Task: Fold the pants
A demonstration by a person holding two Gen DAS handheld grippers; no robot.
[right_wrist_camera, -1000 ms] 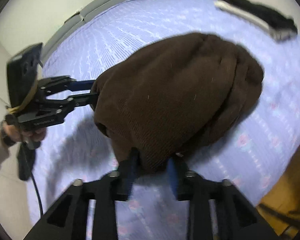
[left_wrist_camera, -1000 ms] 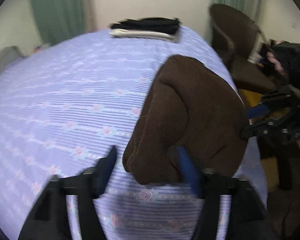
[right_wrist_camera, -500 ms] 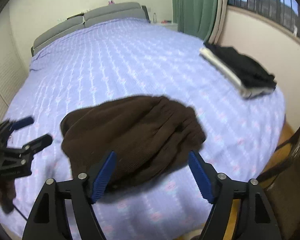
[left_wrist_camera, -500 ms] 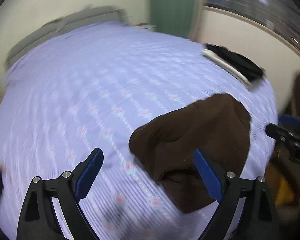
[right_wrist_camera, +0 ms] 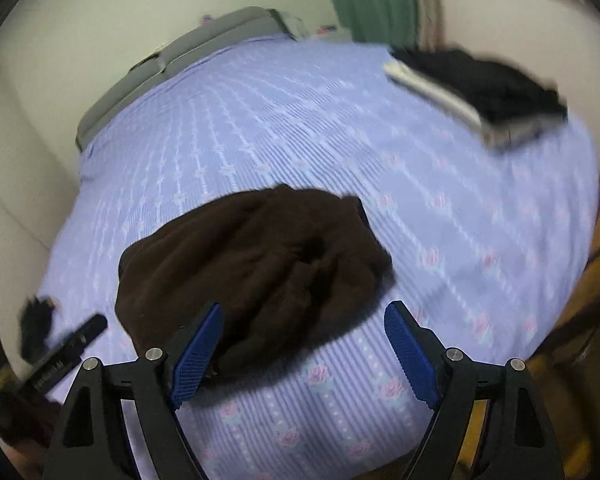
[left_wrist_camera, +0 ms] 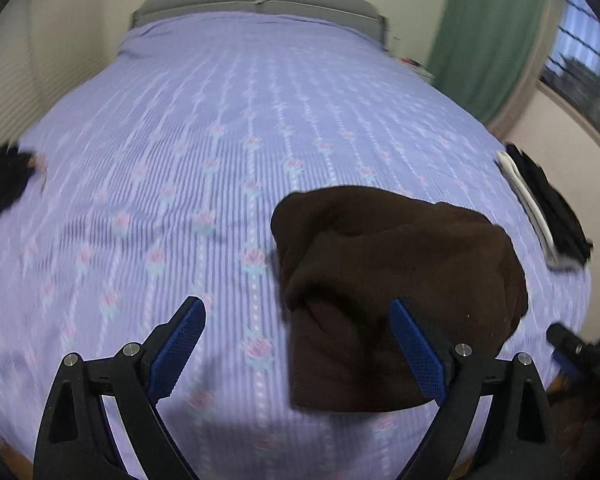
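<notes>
The brown pants [left_wrist_camera: 400, 288] lie folded in a loose bundle on the lilac flowered bedspread [left_wrist_camera: 220, 168], near the bed's foot edge. The left gripper [left_wrist_camera: 300, 344] hangs above it, jaws wide apart and empty, the bundle under its right finger. The right gripper [right_wrist_camera: 304, 348] has just been opening its jaws; they stand apart above the bundle's near edge, gripping nothing.
</notes>
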